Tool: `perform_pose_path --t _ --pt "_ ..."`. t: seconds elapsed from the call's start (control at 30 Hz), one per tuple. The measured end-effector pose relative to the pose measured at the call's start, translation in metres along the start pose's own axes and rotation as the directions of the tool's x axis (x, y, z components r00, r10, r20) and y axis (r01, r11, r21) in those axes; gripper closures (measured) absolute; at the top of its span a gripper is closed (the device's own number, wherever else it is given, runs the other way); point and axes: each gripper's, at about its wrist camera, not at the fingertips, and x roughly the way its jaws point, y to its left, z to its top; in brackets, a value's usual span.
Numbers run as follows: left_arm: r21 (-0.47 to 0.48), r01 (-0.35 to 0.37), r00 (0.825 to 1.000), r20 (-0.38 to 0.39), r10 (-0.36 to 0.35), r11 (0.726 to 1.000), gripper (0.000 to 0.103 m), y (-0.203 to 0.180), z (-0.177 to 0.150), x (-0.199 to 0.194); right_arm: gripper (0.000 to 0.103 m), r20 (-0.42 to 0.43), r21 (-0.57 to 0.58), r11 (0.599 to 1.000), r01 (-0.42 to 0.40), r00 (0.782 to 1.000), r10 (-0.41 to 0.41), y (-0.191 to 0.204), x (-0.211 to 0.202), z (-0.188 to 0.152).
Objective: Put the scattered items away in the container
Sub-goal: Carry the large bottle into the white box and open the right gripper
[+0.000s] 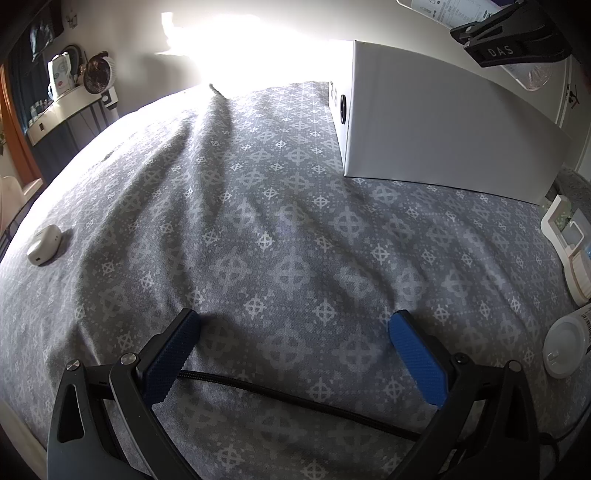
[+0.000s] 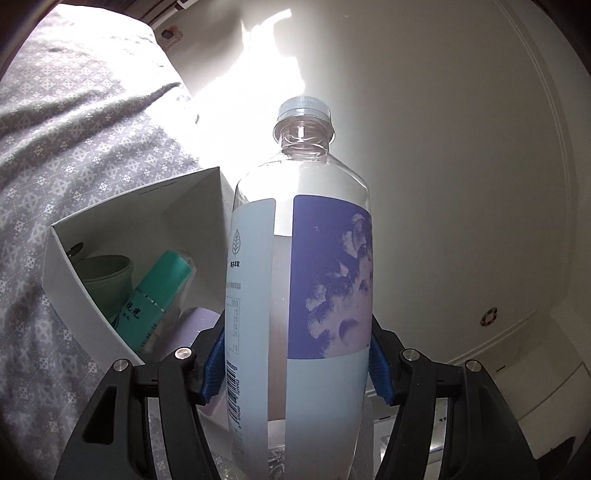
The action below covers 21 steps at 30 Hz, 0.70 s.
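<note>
My right gripper [image 2: 297,363] is shut on a clear plastic bottle [image 2: 299,280] with a blue and white label, held upright beside and above the open white box [image 2: 66,269]. Inside the box lie a teal tube [image 2: 159,295] and a pale green cup [image 2: 107,280]. In the left wrist view the same white box [image 1: 443,125] stands at the far right of the bed, with the right gripper [image 1: 513,33] and bottle above it. My left gripper [image 1: 295,347] is open over the grey patterned bedspread [image 1: 258,221], nothing between its fingers. A small white case [image 1: 44,245] lies far left.
A round white cap of a tube [image 1: 565,347] and a white plastic item [image 1: 569,240] lie at the bed's right edge. A black braided cable [image 1: 295,402] runs across near my left fingers. A shelf with a fan [image 1: 99,74] stands at the back left. A pale wall [image 2: 461,184] is behind the bottle.
</note>
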Motion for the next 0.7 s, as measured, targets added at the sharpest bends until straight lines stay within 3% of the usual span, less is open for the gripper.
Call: perform_pose_path --t 0.27,0.4,0.47,0.57,0.7 --pt "0.000 0.000 1.000 0.000 0.000 1.000 0.000 0.000 0.000 0.000 0.022 -0.016 0.101 0.995 -0.006 1.000 0.007 -0.019 -0.008 -0.012" --pt "0.000 0.000 1.000 0.000 0.000 1.000 0.000 0.000 0.000 0.000 0.022 -0.035 0.205 0.977 -0.058 0.997 0.066 -0.027 -0.019 -0.018" --pt "0.000 0.000 1.000 0.000 0.000 1.000 0.000 0.000 0.000 0.000 0.022 -0.030 0.338 0.930 -0.147 0.986 0.166 -0.038 -0.031 -0.029" --pt "0.000 0.000 1.000 0.000 0.000 1.000 0.000 0.000 0.000 0.000 0.022 0.052 0.565 0.763 -0.314 0.936 0.347 -0.053 -0.055 -0.065" --pt "0.000 0.000 1.000 0.000 0.000 1.000 0.000 0.000 0.000 0.000 0.021 0.128 0.660 0.616 -0.430 0.872 0.472 -0.039 -0.090 -0.119"
